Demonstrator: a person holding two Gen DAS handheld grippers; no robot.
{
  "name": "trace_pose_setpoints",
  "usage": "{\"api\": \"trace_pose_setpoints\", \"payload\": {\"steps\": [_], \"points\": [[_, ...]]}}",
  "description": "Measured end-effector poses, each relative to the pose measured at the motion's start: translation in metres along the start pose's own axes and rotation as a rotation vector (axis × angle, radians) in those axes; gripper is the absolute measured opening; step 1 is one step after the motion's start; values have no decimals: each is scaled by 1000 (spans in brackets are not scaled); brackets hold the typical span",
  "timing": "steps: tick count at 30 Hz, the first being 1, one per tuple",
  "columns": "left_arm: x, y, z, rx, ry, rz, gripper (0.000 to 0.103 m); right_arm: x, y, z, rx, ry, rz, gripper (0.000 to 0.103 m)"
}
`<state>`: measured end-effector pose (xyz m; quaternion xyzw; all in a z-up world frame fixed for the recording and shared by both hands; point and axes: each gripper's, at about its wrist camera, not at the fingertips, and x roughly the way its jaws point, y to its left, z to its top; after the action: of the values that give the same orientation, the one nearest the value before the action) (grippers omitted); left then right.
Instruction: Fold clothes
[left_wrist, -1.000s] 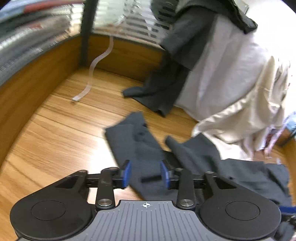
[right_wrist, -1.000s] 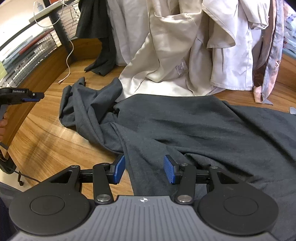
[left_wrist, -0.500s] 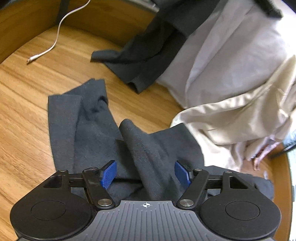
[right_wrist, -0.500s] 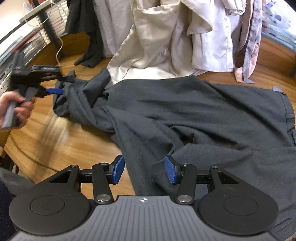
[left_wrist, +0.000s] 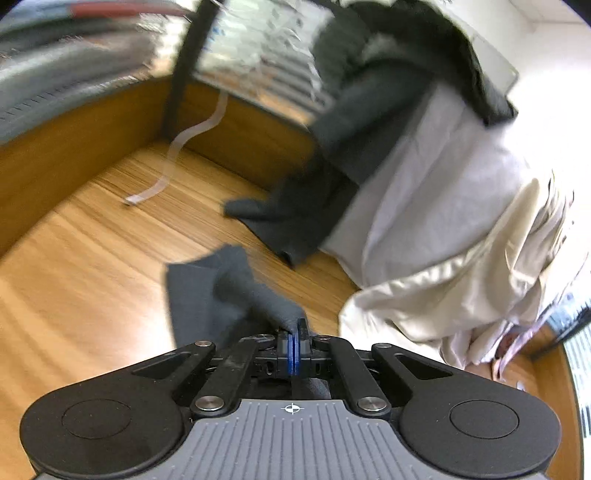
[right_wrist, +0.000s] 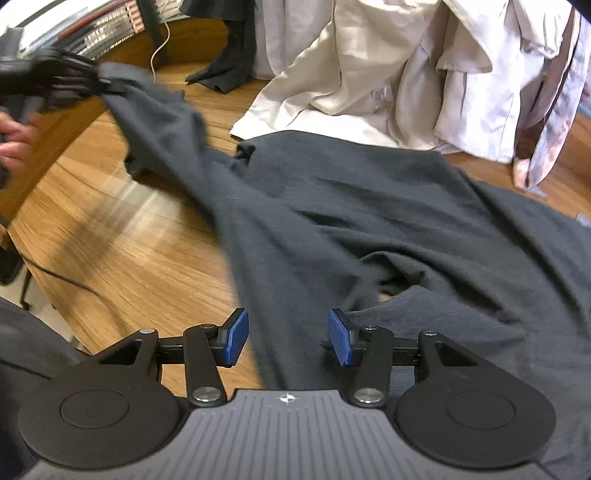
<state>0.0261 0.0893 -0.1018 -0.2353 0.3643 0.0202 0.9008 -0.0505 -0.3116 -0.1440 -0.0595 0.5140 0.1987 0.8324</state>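
Observation:
A dark grey garment (right_wrist: 369, 221) lies spread and wrinkled over the wooden table (right_wrist: 129, 258). My left gripper (left_wrist: 294, 350) is shut on a fold of it (left_wrist: 236, 291) and holds that end lifted above the table. In the right wrist view the left gripper (right_wrist: 107, 86) shows at the far left with the cloth stretched up to it. My right gripper (right_wrist: 288, 339) is open, its blue pads (right_wrist: 236, 336) low over the garment's near part, gripping nothing.
A heap of white and beige clothes (right_wrist: 406, 74) stands at the back. Another dark garment (left_wrist: 369, 110) hangs over it at the back left. A white cable (left_wrist: 184, 147) lies by the table's raised wooden rim (left_wrist: 74, 147). A patterned pink cloth (right_wrist: 546, 122) hangs at the right.
My left gripper has closed on a fold of the dark garment and lifted it up and to the left. My right gripper stays open over the near part.

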Motion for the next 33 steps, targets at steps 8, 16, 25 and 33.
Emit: {"api": "trace_pose_setpoints", "payload": {"steps": [8,16,25,33], "points": [[-74,45,9,-22,-84,157,3,11,-25,8,-95,39,-54,54],[-95,96,-15,-137,-40,273,3,17,-41,13,-32,40,12,54],[-88,113,-44,-63,49,319,4,25,-12,2,-111,66,60,54],[-100,127,-81,-98,113,362,36,47,26,36,-374,55,114,54]]}}
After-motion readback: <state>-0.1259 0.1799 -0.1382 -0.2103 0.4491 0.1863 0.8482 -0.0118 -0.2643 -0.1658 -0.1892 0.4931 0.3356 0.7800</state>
